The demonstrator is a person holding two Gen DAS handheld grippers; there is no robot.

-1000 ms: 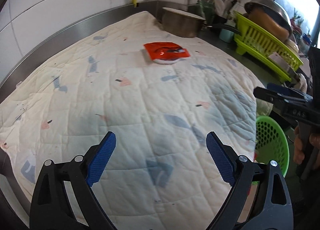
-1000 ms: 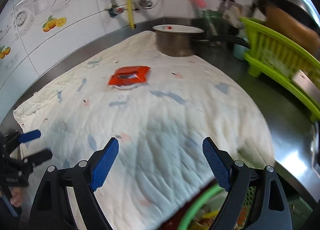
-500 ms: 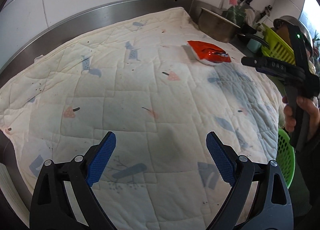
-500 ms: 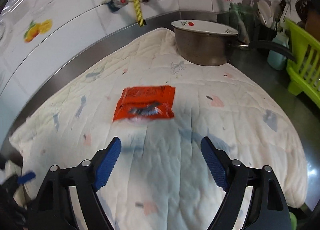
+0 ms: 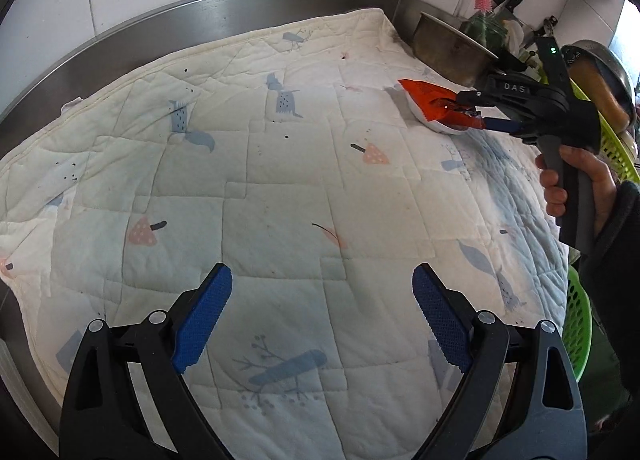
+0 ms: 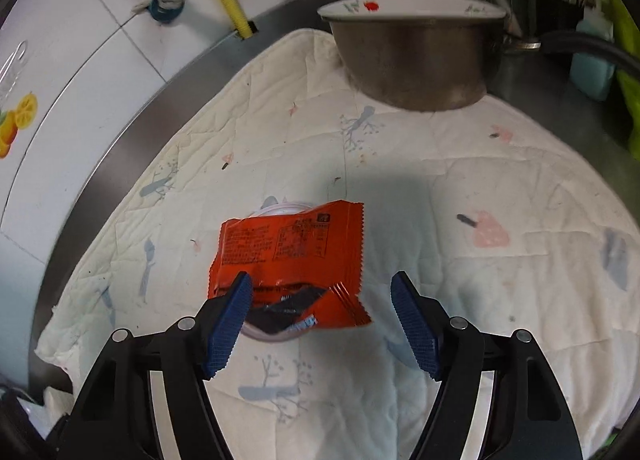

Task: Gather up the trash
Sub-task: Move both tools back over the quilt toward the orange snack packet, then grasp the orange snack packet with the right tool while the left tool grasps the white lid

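Observation:
A torn red snack wrapper (image 6: 292,260) lies on a small white dish (image 6: 276,334) on the quilted white cloth. My right gripper (image 6: 322,288) is open, its jaws standing to either side of the wrapper's near edge, just above it. In the left wrist view the wrapper (image 5: 430,100) sits at the far right with the right gripper (image 5: 474,108) over it. My left gripper (image 5: 322,288) is open and empty above the middle of the cloth (image 5: 280,180), far from the wrapper.
A metal pot (image 6: 416,56) with a patterned lid stands behind the wrapper at the cloth's far edge. A green basket (image 5: 576,332) hangs off the counter's right side. A green dish rack (image 5: 612,140) and utensils crowd the far right. Steel backsplash and tiled wall lie behind.
My right gripper moved forward and down until its open jaws reached the wrapper. My left gripper swung leftward, so the wrapper shifted to the right of its view.

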